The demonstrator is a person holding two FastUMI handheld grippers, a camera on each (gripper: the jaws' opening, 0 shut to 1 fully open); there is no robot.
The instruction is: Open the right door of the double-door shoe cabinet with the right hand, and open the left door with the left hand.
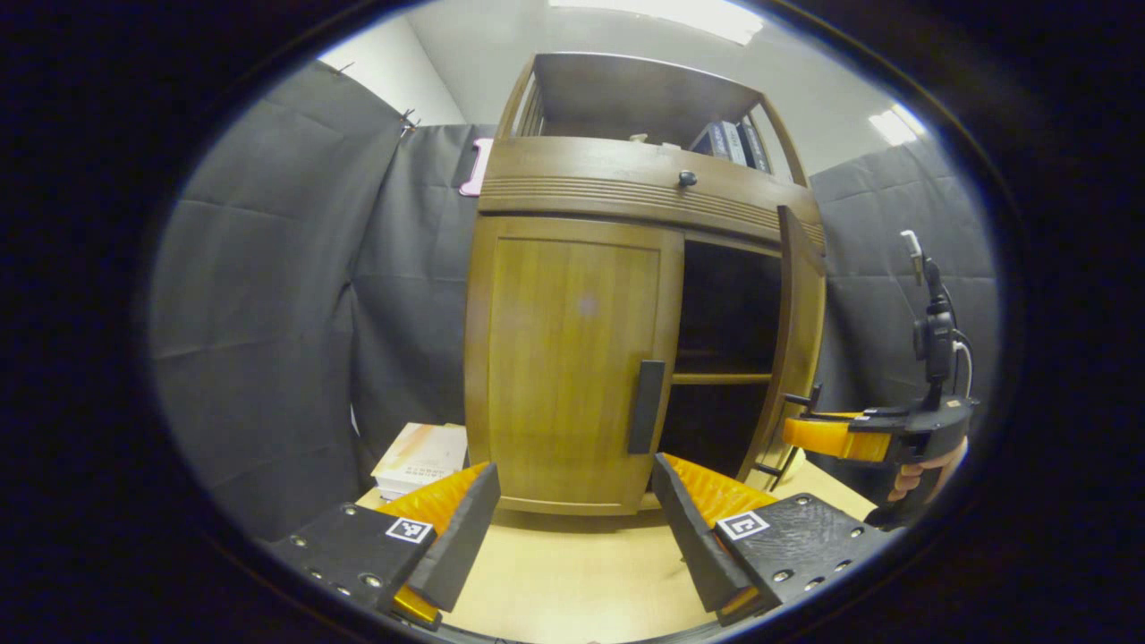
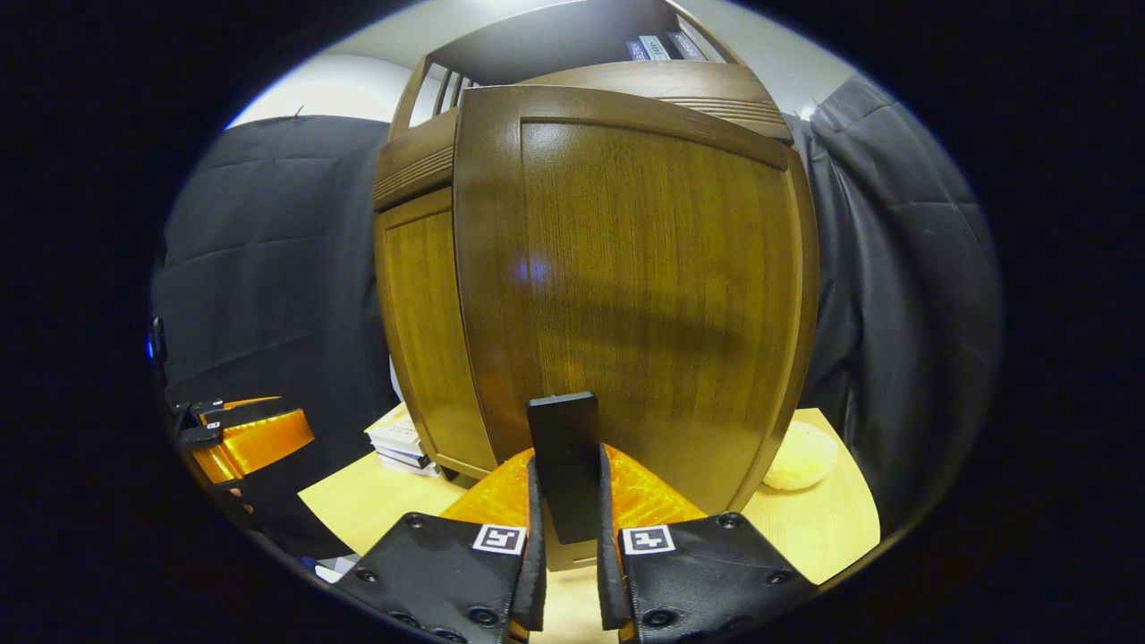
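On the light wooden desk (image 1: pixel 572 581) stands one brown shoe cabinet (image 1: pixel 626 295) with two doors. In the left gripper view, the left door (image 1: pixel 572 358) is shut, its dark handle (image 1: pixel 646 407) untouched, and the left claw (image 1: pixel 577 528) hangs wide open in front of it, apart from it. The right door (image 2: pixel 644 286) is swung out, showing a dark inside with one shelf (image 1: pixel 720 378). The right claw (image 2: pixel 566 572) is clamped narrow on the right door's handle (image 2: pixel 564 461), both fingers pressing its sides. One stack of books (image 1: pixel 420 458) lies beside the cabinet. One pale round object (image 2: pixel 801 456) rests by the open door. A single knob (image 1: pixel 686 178) sits on the drawer above.
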